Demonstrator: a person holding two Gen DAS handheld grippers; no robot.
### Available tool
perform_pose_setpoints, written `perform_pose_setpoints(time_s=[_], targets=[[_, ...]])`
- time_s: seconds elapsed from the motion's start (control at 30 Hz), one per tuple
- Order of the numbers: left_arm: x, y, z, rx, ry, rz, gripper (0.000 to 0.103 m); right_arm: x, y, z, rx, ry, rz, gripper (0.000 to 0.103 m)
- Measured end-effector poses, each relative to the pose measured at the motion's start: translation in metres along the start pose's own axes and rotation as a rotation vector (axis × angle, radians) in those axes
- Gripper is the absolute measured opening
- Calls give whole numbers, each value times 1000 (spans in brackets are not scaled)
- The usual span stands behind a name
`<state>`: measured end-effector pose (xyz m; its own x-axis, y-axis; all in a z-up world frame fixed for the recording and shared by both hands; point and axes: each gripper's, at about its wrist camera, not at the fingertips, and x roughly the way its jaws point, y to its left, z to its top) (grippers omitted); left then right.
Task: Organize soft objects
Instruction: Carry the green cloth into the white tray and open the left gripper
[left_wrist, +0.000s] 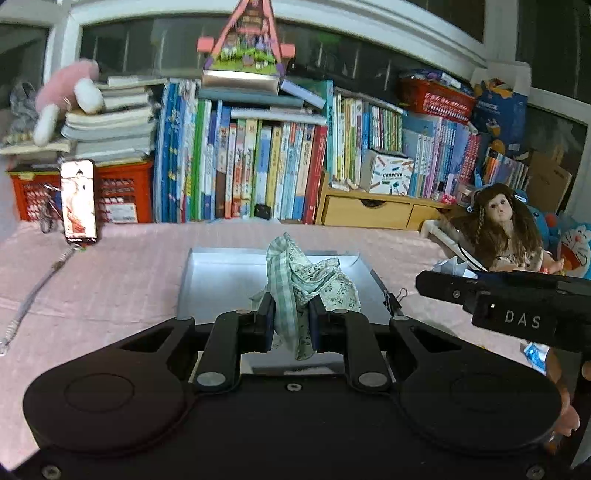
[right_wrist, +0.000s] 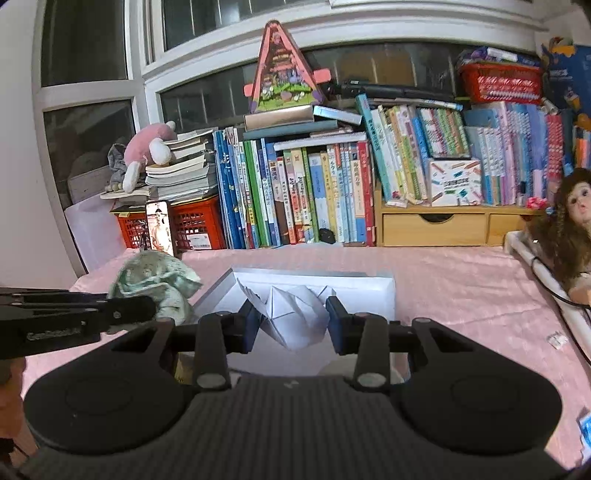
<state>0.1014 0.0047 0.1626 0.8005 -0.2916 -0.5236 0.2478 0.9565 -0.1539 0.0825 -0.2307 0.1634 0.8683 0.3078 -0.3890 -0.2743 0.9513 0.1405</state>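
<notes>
Two grips over pink tablecloth (left_wrist: 110, 277) | grey tray (left_wrist: 221, 266) below, apparently empty, likely the sorting spot | left gripper (left_wrist: 291, 325) clamped narrow on green patterned cloth (left_wrist: 306, 284), bunched and raised for carrying | right gripper (right_wrist: 291, 325) pinching white folded paper piece (right_wrist: 295, 317), held above tray
</notes>
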Motion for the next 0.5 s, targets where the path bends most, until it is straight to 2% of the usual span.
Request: perform_pose_setpoints(time_s=[0.23, 0.5], targets=[[72, 14, 34, -82, 139, -1, 17, 59, -10, 25, 35, 160, 0, 43], [148, 36, 32, -188, 312, -4, 17, 126, -17, 21, 47, 367, -40, 43]])
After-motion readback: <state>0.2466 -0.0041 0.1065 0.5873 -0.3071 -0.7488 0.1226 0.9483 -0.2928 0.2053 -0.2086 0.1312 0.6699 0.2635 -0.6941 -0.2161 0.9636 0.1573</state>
